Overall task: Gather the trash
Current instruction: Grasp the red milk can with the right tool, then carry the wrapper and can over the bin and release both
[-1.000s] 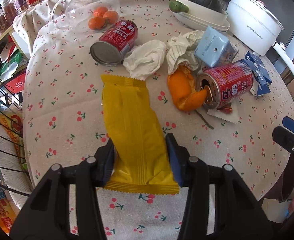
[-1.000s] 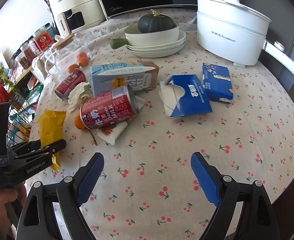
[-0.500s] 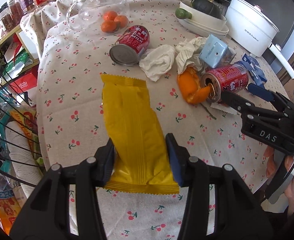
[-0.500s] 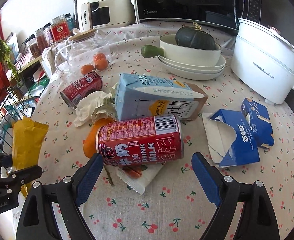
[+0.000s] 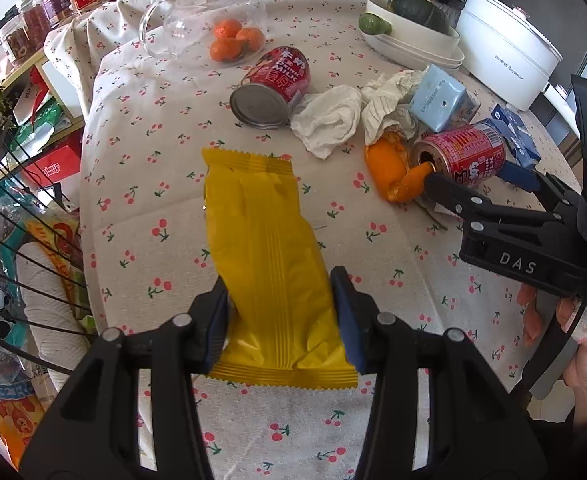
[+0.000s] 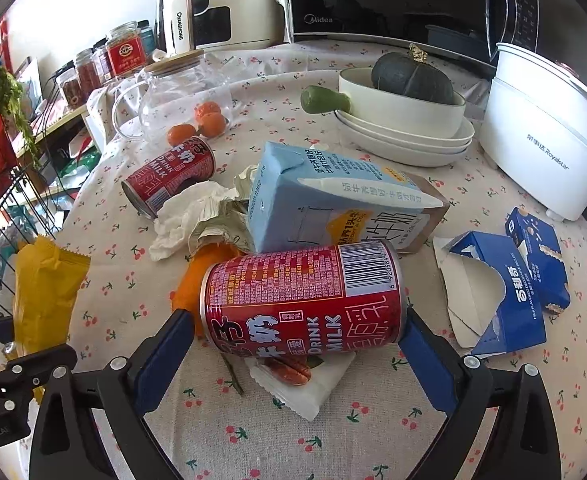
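Bright daylight, sharp, fisheye-warped edges

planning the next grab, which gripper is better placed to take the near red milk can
Right. The right gripper is open with the near red milk can between its fingers; the left gripper holds the yellow wrapper.

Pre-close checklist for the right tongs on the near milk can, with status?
1. Red milk can between the right tongs: ok.
2. Right tongs open, pads not yet on the can: ok.
3. Orange peel touches the can's left end and may get pinched: not ok.
4. Small wrapper under the can may lift: cannot tell.
5. Left tongs grip the yellow wrapper: ok.
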